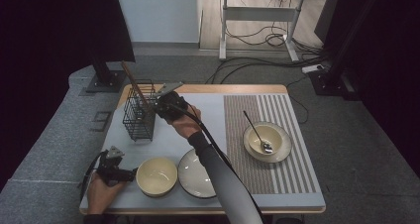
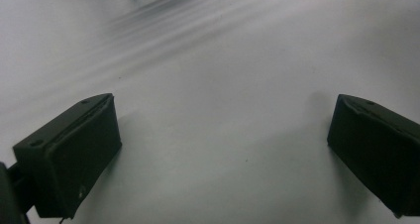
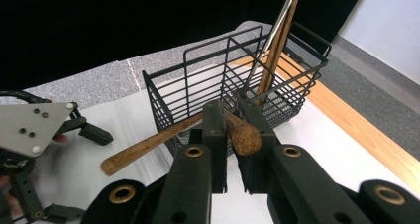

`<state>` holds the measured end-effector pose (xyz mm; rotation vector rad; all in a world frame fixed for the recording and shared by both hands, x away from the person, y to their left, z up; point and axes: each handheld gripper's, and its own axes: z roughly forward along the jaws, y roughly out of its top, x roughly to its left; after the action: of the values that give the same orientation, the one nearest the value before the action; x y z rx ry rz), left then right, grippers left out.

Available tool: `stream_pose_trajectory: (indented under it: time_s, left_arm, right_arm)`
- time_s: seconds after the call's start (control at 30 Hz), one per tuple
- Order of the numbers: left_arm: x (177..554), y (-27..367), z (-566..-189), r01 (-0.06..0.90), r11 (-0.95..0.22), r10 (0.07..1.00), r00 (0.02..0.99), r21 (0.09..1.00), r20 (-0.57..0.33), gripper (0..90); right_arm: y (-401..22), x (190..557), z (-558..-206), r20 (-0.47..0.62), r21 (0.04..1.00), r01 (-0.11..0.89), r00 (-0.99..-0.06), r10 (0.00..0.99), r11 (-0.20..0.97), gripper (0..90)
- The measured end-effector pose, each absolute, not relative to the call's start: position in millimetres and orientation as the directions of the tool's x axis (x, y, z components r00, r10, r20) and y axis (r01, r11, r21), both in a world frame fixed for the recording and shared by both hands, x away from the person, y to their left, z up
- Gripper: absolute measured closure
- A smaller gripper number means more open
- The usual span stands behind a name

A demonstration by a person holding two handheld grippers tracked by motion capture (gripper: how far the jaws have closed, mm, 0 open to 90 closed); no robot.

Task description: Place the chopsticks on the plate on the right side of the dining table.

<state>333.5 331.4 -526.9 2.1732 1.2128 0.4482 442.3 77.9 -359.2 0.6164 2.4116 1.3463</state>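
My right gripper (image 3: 233,112) is shut on the rounded end of a wooden utensil (image 3: 148,147), which slants down to the left across the near corner of a black wire basket (image 3: 208,80). In the high view this gripper (image 1: 158,105) sits at the right side of the basket (image 1: 139,114). Wooden sticks and a metal utensil (image 3: 275,40) stand leaning inside the basket. My left gripper (image 2: 223,130) is open just over the pale mat, with nothing between its jaws. In the high view it (image 1: 128,174) rests at the table's front left, beside a cream bowl (image 1: 157,176).
A dark-rimmed plate (image 1: 195,174) lies right of the cream bowl. A second bowl holding a metal spoon (image 1: 258,134) stands on the striped placemat (image 1: 297,149) at the right. The left gripper's grey plate (image 3: 29,127) appears at the left in the right gripper view.
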Motion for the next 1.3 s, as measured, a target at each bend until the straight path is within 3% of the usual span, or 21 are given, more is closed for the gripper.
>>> stream_pose_trajectory:
  time_s: [1.3]
  left_arm:
    - [333.3, 331.2, -527.1, 0.645, -0.400, 0.851, 0.525, 0.651, 0.003, 0.0]
  right_arm:
    - [17.5, 415.1, -300.4, -0.055, 0.892, 0.187, -0.859, 0.509, 0.412, 83.0]
